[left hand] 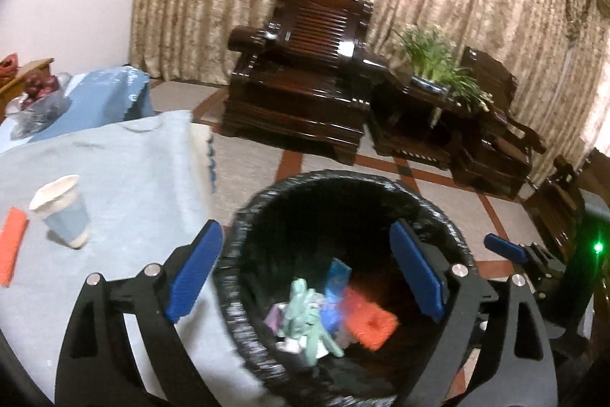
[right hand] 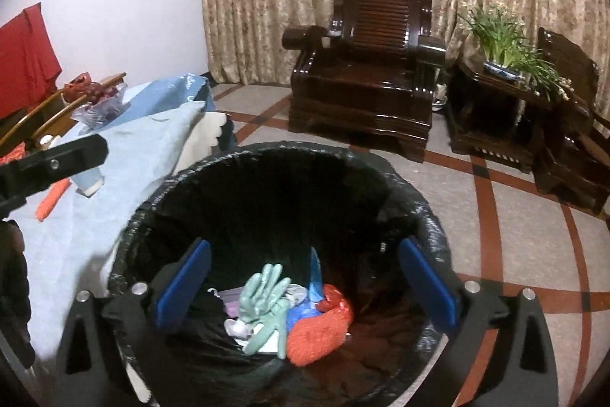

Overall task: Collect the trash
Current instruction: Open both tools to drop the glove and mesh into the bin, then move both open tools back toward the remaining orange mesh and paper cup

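A bin lined with a black bag stands on the floor beside the table. Inside lie a pale green glove, an orange net wad and blue wrappers. My left gripper is open and empty over the bin. My right gripper is open and empty over it too; it shows at the right of the left wrist view. A blue paper cup and an orange wrapper sit on the table.
The table has a light blue cloth left of the bin. A glass fruit bowl stands at its far end. Dark wooden armchairs and a side table with a plant stand behind.
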The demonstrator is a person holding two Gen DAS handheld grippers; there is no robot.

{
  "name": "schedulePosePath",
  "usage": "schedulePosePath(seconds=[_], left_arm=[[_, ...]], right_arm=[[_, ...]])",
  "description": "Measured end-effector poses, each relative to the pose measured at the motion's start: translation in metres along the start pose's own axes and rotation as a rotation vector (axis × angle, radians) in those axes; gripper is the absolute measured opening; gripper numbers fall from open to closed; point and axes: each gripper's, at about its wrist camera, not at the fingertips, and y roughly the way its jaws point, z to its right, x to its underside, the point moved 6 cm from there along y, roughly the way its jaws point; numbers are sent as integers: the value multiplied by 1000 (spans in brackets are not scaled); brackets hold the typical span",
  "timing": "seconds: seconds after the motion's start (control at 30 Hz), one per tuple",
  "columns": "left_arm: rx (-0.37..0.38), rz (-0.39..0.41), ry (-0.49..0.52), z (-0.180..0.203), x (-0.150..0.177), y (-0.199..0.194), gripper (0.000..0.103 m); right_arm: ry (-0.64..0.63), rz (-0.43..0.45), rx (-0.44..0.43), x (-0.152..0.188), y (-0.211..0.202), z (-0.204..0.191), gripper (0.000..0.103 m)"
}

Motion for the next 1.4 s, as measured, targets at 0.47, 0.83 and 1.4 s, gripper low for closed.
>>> schedulePosePath(seconds=[0.47,0.83,1.4], left_arm=[[-260,58,-111,-132,14,-85,89],[-448,80,-197,-233,25,-134,89],[-575,24,-256,-345,52,-120,89]], right_arm=[[-92,37,-173,-25,8,-106,97],[-182,54,-312,-39,28,-214,97],[-236,-17,-358,-27,114,-322,97]])
